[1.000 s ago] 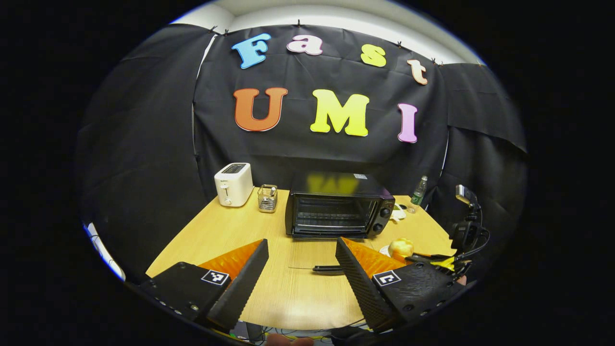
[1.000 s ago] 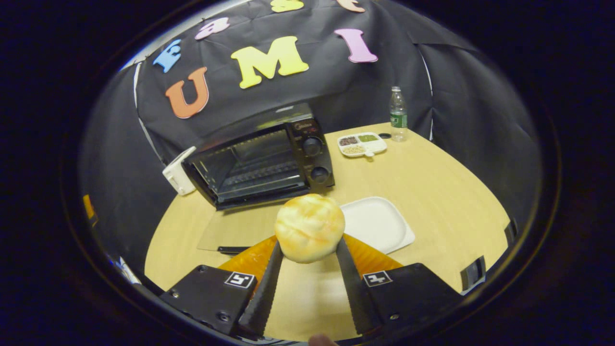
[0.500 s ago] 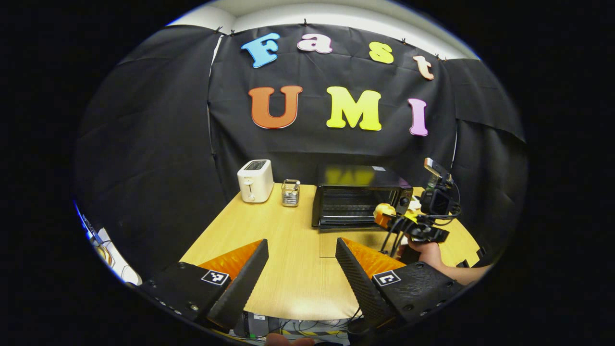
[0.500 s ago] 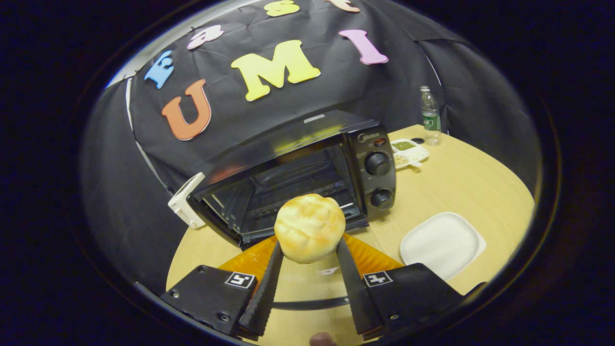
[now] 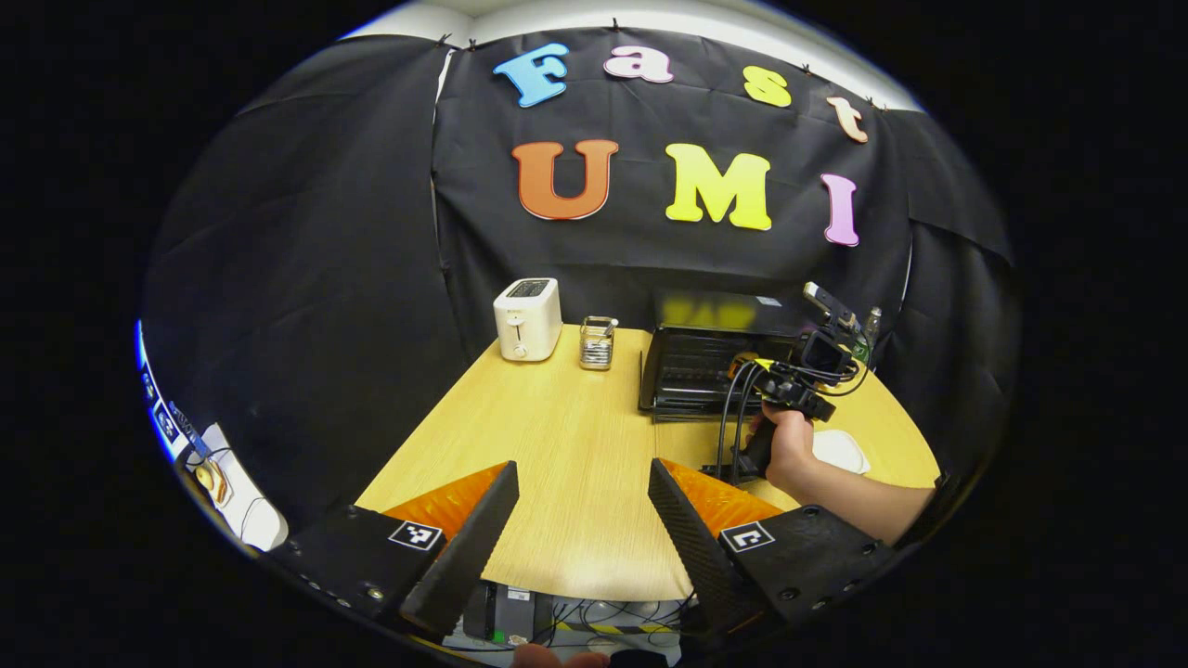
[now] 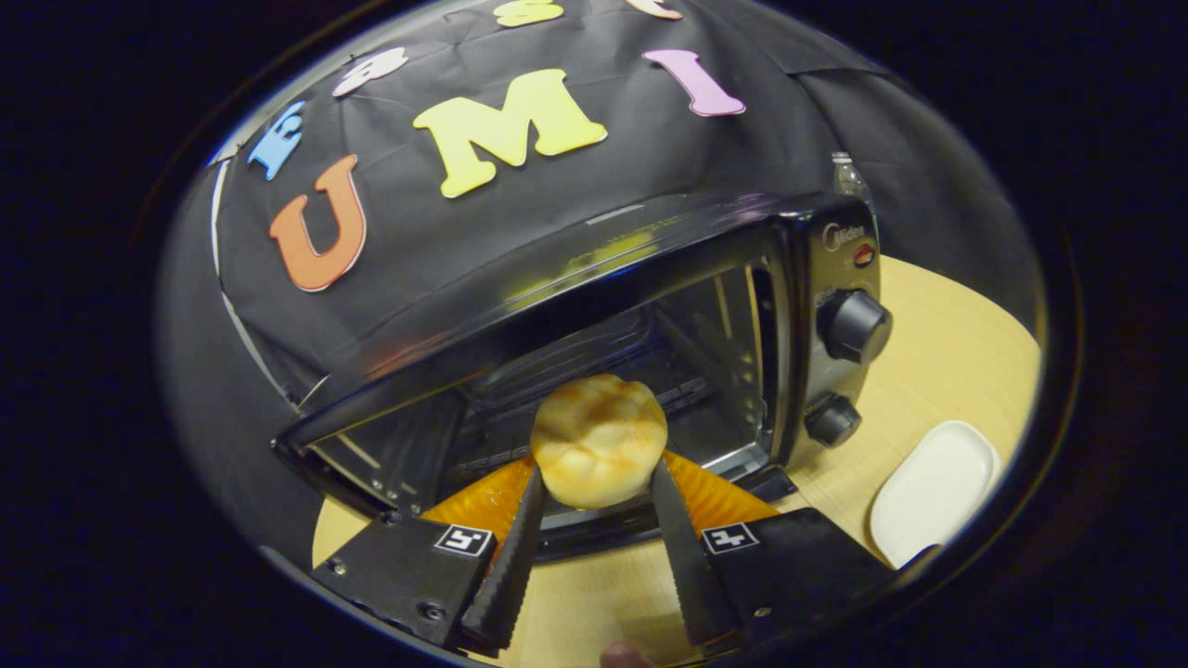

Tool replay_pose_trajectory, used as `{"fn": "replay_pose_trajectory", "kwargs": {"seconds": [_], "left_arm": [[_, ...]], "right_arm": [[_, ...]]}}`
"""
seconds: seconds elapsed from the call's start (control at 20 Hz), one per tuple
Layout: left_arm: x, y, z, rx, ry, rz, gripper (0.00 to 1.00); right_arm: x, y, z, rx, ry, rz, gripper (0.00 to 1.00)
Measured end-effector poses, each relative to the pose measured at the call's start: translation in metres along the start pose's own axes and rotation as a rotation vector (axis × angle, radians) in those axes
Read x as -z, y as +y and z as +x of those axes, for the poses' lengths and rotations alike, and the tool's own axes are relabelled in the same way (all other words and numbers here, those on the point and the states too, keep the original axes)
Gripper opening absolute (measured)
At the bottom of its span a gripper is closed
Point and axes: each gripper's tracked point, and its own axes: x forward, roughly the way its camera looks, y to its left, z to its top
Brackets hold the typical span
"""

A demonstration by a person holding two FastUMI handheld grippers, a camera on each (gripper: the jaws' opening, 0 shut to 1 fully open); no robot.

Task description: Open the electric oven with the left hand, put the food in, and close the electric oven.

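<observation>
Step in hand: loading. The electric oven (image 6: pixel 594 334) stands open on the bench (image 5: pixel 566 464), its door down, so the opening step reads as done.

Your right hand-held gripper (image 6: pixel 594 520) pinches the bread roll (image 6: pixel 599 439) between both fingers. The roll sits at the mouth of the oven cavity, in front of the wire rack (image 6: pixel 594 371). Whether it has crossed the threshold cannot be told from the right gripper view. In the left gripper view the same unit (image 5: pixel 789 376) appears farther off, held by your hand (image 5: pixel 789 445) right at the oven front.

Your left hand-held gripper (image 5: pixel 580 520) is spread wide and carries nothing. It hangs over the near edge of the bench, well apart from the oven.

Other items noted: a white plate (image 6: pixel 933 492) to the right of the oven, a toaster (image 5: pixel 527 318) and a small wire basket (image 5: pixel 597 341) at the back of the bench.

Next move, as I judge it: carry the roll further in, lower it onto the rack, then part the fingers and draw straight back. Keep the fingers clear of the cavity walls and the lowered door. After that, your left unit must travel to the door and lift it shut.
</observation>
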Motion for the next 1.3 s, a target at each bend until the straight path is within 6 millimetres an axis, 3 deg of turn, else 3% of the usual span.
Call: {"fn": "replay_pose_trajectory", "kwargs": {"seconds": [0.2,0.35,0.65,0.95,1.3], "left_arm": [[0.0,0.003,0.0,-0.01,0.004,-0.005,0.93],[0.002,0.0,-0.001,0.002,0.009,-0.011,0.93],[-0.002,-0.006,-0.009,0.017,-0.002,-0.025,0.93],[-0.004,-0.016,-0.017,0.04,-0.036,-0.06,0.93],[0.01,-0.037,-0.028,0.084,-0.05,-0.088,0.93]], "right_arm": [[0.001,0.005,0.015,0.004,0.005,-0.003,0.67],[0.002,0.013,0.018,-0.009,0.008,-0.04,0.79],[0.002,0.029,-0.003,-0.068,0.015,-0.048,0.87],[0.009,0.028,-0.077,-0.119,0.022,-0.086,0.87],[0.022,-0.002,-0.18,-0.15,0.081,-0.215,0.89]]}}
